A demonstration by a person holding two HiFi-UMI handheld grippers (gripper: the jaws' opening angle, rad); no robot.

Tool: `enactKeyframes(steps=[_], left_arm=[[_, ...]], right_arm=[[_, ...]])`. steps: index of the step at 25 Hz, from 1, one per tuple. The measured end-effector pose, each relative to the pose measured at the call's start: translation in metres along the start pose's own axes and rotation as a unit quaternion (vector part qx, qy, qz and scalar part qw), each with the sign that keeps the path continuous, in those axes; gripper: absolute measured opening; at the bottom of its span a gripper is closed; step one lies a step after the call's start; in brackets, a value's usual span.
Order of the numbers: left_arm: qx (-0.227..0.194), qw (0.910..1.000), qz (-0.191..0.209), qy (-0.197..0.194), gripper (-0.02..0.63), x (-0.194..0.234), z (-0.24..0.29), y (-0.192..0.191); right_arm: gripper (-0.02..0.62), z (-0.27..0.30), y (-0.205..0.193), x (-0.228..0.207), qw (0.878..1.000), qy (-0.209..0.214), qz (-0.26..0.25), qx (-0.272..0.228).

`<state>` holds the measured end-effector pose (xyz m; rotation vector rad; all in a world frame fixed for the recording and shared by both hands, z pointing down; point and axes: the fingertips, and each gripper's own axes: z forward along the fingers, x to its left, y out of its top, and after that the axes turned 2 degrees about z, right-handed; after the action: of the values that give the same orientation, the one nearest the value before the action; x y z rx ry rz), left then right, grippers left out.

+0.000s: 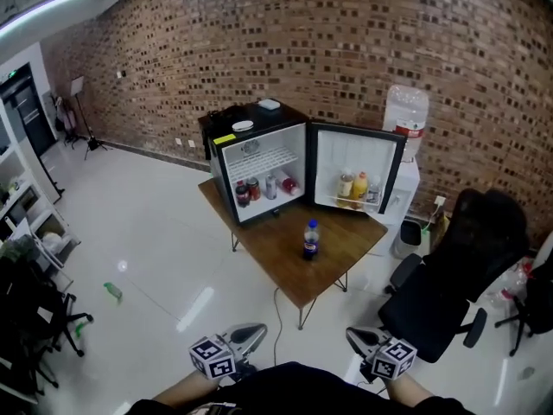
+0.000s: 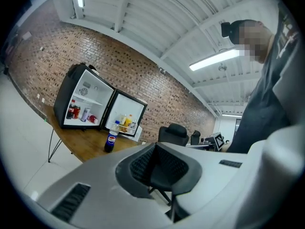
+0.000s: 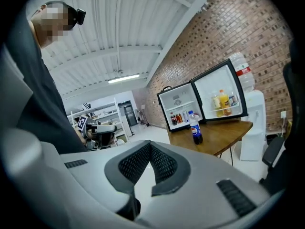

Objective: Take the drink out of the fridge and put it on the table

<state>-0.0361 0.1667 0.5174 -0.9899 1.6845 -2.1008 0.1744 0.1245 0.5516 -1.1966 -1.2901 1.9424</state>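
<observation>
The bottle [image 1: 311,239] stands upright on the table [image 1: 275,247] before the fridge [image 1: 252,116], well ahead of the left tongs [image 1: 247,336] and right tongs [image 1: 362,340], both closed, empty, equally far.

You're facing a brick wall [image 1: 346,50]. A water dispenser [image 1: 407,124] is standing against it, with a small bin [image 1: 409,234] sitting at its foot. A black office chair [image 1: 449,275] is sitting to your right. A green item [image 1: 113,291] is lying on the white floor [image 1: 155,232], and shelving [image 1: 34,223] is lining the left edge.
</observation>
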Motion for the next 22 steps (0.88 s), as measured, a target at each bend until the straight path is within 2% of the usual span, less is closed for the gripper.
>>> enactKeyframes(steps=[5, 9, 13, 16, 22], left_arm=[[0.010, 0.9997, 0.015, 0.016, 0.003, -0.004, -0.009, -0.005], [0.015, 0.9992, 0.032, 0.019, 0.003, 0.014, -0.040, -0.001], [0.037, 0.9985, 0.040, 0.011, 0.003, 0.038, -0.082, -0.017], [0.033, 0.9981, 0.051, 0.007, 0.003, 0.055, -0.104, -0.014], [0.018, 0.9990, 0.039, 0.010, 0.003, 0.065, -0.127, -0.018]], right_arm=[[0.011, -0.005, -0.017, 0.010, 1.000, 0.010, 0.014, -0.007], [0.011, 0.011, -0.022, 0.034, 1.000, -0.006, 0.012, -0.005], [0.011, 0.043, -0.031, 0.065, 1.000, -0.022, 0.021, -0.005], [0.011, 0.072, -0.038, 0.091, 1.000, -0.011, 0.029, -0.003], [0.011, 0.099, -0.032, 0.122, 1.000, 0.011, 0.014, 0.007]])
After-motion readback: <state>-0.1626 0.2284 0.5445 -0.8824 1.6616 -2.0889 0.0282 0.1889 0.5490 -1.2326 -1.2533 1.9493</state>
